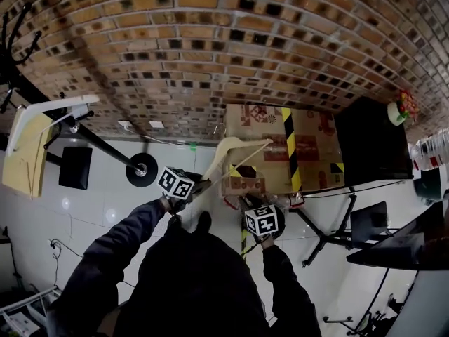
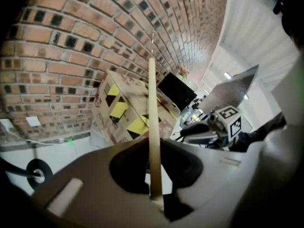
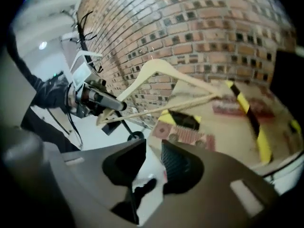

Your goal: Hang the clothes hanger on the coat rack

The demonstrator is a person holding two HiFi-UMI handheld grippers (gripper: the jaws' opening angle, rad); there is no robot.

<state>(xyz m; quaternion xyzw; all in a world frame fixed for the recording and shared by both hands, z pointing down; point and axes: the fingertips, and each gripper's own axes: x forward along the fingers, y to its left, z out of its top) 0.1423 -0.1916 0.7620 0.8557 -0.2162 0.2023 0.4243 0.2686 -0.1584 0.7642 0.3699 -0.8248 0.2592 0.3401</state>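
A pale wooden clothes hanger [image 1: 235, 153] is held up in front of the brick wall. My left gripper [image 1: 200, 184] is shut on one end of it; in the left gripper view the hanger's bar [image 2: 152, 127] rises straight out of the closed jaws of the left gripper [image 2: 154, 194]. The right gripper view shows the whole hanger [image 3: 164, 72] with the left gripper [image 3: 102, 101] clamped on its left end. My right gripper [image 1: 251, 203] is below the hanger, and its jaws [image 3: 153, 151] stand apart with nothing between them. The black coat rack [image 1: 15, 37] stands at the far left, its hooks [image 3: 83, 20] well away from the hanger.
A cardboard box [image 1: 280, 146] with yellow-black tape sits against the brick wall behind the hanger. The rack's round base [image 1: 144, 168] rests on the white floor, with a pale board-like thing [image 1: 28, 146] beside its pole. A black cabinet [image 1: 372, 146] and black chair frames [image 1: 337, 230] stand to the right.
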